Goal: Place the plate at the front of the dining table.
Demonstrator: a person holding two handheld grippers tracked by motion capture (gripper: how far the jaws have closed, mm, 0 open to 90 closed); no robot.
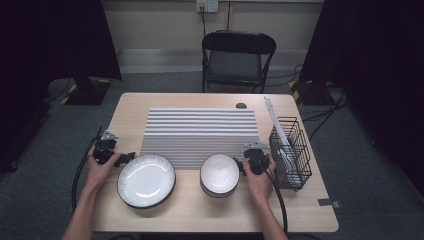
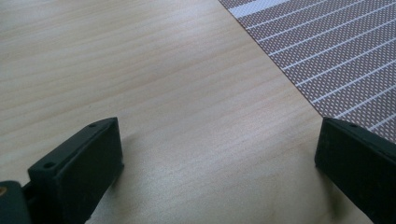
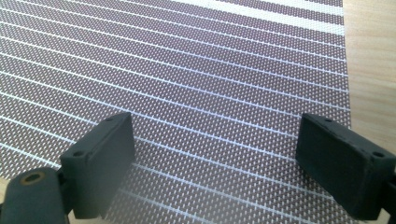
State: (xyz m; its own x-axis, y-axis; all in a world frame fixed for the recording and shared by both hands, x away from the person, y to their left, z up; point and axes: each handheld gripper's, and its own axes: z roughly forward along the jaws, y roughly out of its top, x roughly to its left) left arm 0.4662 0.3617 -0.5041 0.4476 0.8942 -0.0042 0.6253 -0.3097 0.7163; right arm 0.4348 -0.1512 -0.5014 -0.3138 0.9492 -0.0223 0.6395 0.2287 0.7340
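We see a wide white ceramic plate with a dark rim (image 1: 146, 180) lying near the table's front edge, left of centre, and a stack of white round bowls (image 1: 219, 174) just right of it. Our left gripper (image 1: 120, 159) sits beside the plate's far-left rim, jaws spread with bare wood between them. Our right gripper (image 1: 242, 163) sits close by the bowls' right side, jaws spread wide with nothing gripped. Behind lies a grey striped woven placemat (image 1: 200, 135), and a black wire basket (image 1: 292, 150) stands at the right on the pale wooden table (image 1: 200, 220).
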